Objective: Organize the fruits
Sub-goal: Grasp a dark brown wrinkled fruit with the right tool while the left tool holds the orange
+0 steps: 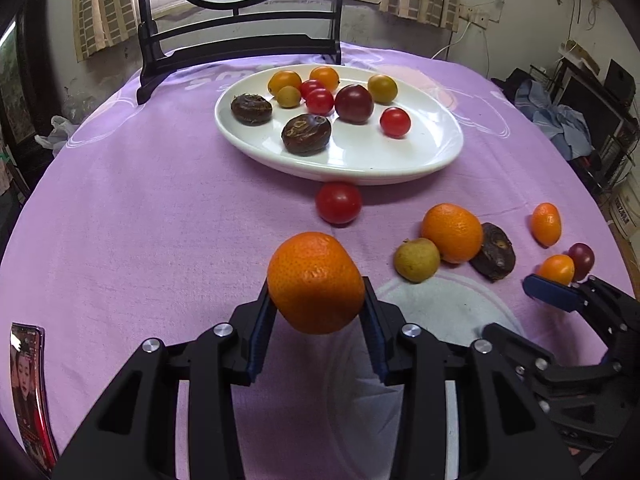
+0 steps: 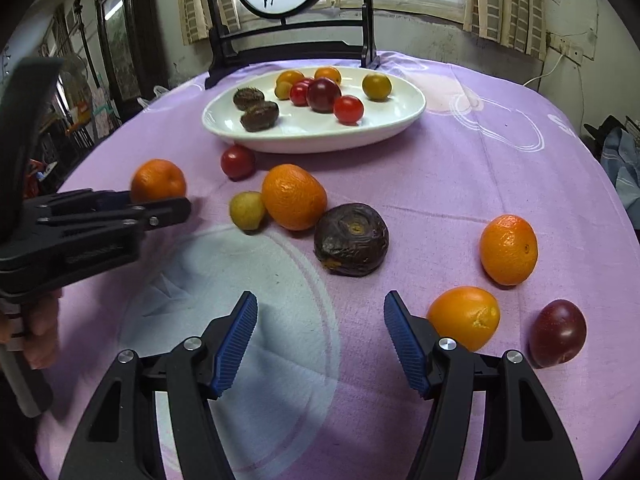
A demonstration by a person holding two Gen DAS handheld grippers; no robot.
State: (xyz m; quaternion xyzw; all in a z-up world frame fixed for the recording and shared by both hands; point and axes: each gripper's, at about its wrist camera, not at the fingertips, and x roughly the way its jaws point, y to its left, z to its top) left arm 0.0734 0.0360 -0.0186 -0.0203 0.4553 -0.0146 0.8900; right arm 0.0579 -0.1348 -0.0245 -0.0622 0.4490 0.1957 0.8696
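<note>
My left gripper [image 1: 316, 308] is shut on an orange mandarin [image 1: 316, 282] and holds it above the purple cloth; it also shows in the right wrist view [image 2: 158, 180]. The white oval plate [image 1: 360, 160] lies ahead with several tomatoes and two dark brown fruits [image 1: 306, 133]. A red tomato [image 1: 338, 202] lies just in front of the plate. My right gripper [image 2: 320, 316] is open and empty, low over the cloth. Ahead of it lie a dark brown fruit [image 2: 351, 240], a mandarin [image 2: 294, 196] and a small yellow-green fruit [image 2: 247, 210].
To the right lie two more orange fruits [image 2: 509, 249] [image 2: 464, 316] and a dark red plum [image 2: 558, 332]. A black framed screen [image 1: 240, 32] stands behind the plate. A phone [image 1: 30, 392] lies at the table's left edge.
</note>
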